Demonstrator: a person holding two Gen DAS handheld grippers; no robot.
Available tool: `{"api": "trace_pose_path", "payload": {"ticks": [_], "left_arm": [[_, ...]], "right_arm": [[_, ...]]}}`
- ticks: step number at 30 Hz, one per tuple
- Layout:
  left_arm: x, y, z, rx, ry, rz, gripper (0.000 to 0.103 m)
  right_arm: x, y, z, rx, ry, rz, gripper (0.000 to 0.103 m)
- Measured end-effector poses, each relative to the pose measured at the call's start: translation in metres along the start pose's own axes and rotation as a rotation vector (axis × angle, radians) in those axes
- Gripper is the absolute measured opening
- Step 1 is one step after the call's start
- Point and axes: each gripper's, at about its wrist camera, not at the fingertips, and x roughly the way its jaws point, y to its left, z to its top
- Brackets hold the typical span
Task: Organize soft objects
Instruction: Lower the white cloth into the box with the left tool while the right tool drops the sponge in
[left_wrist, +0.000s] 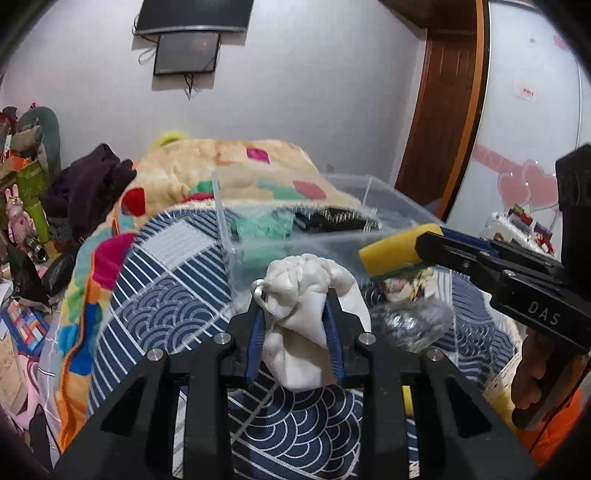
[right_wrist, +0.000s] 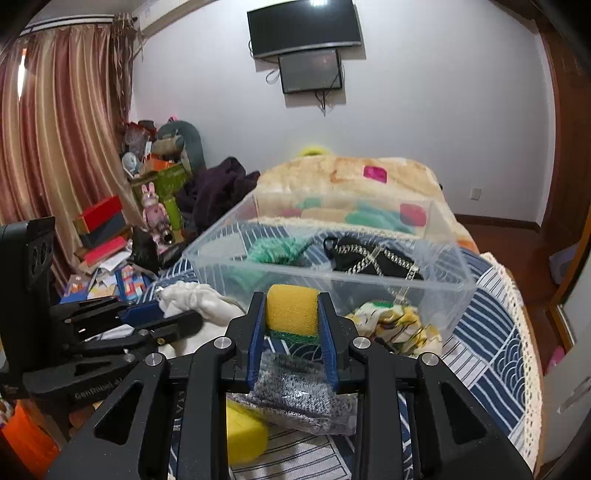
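Observation:
My left gripper (left_wrist: 295, 295) is shut on a white drawstring pouch (left_wrist: 306, 295), held above the blue patterned bedspread just in front of the clear plastic bin (left_wrist: 391, 210). My right gripper (right_wrist: 291, 299) is shut on a yellow sponge with a green scrub side (right_wrist: 291, 306), held near the bin's front wall (right_wrist: 369, 295). In the left wrist view the sponge (left_wrist: 391, 251) and right gripper (left_wrist: 424, 245) are at the right. In the right wrist view the pouch (right_wrist: 199, 301) and left gripper (right_wrist: 162, 314) are at the left. The bin holds a green knit item (right_wrist: 273, 247) and a black chain bag (right_wrist: 373, 258).
A floral cloth (right_wrist: 399, 325), a grey item in clear wrap (right_wrist: 299, 398) and a second yellow sponge (right_wrist: 243, 435) lie on the bedspread (right_wrist: 491, 350) before the bin. A colourful blanket (right_wrist: 351, 177) is piled behind. Clutter and toys (right_wrist: 155, 206) stand at the left by the curtain.

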Motion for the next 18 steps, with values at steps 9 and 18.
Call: {"api": "trace_pose_path", "payload": {"ticks": [9,18], "left_arm": [[-0.022,-0.004,0.046,-0.001,-0.141,0.019,0.030],[-0.009,-0.004,0.076,0.009,-0.192,0.070,0.030]], "right_arm": [[-0.027,-0.001,0.028,0.002,-0.125,-0.047,0.025],[-0.017,-0.012,0.050,0.035,-0.165,-0.069,0.025]]}}
